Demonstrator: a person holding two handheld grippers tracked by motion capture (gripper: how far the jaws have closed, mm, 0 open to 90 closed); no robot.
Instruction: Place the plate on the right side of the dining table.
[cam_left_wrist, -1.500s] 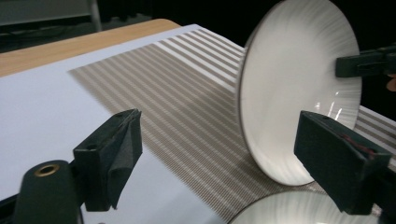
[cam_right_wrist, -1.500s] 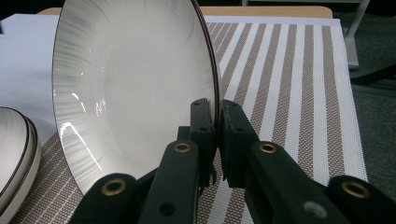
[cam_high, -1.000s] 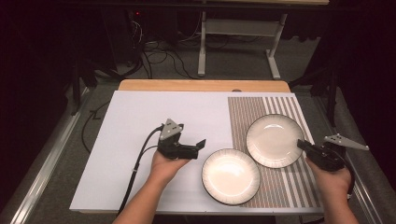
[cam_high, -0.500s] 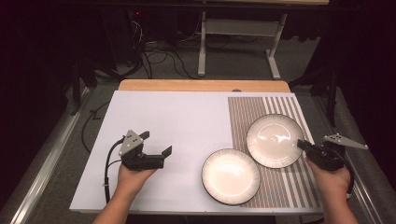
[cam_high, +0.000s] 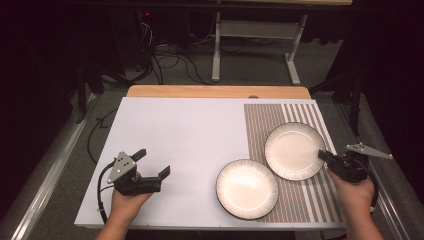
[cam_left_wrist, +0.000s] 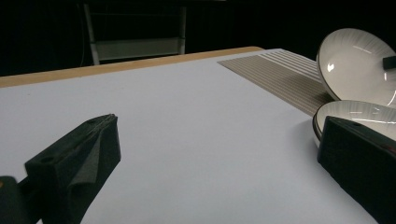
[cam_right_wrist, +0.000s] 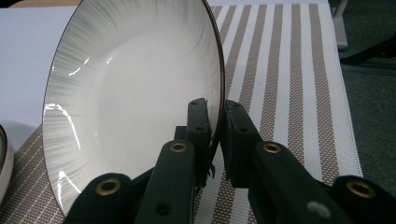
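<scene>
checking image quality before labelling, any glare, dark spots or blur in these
High view: room dark, both plates glare near-white. Left gripper view: near jaws soft, black background. Right gripper view: bright streaks on the held plate, jaws sharp.

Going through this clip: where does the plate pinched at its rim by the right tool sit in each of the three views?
High view: the far plate lies right of centre on the striped mat, its right rim at the right tool.
Left gripper view: upper right corner, tilted up above the near plate.
Right gripper view: left and centre, rim between the jaws.
Shared landmark: the striped mat.
</scene>
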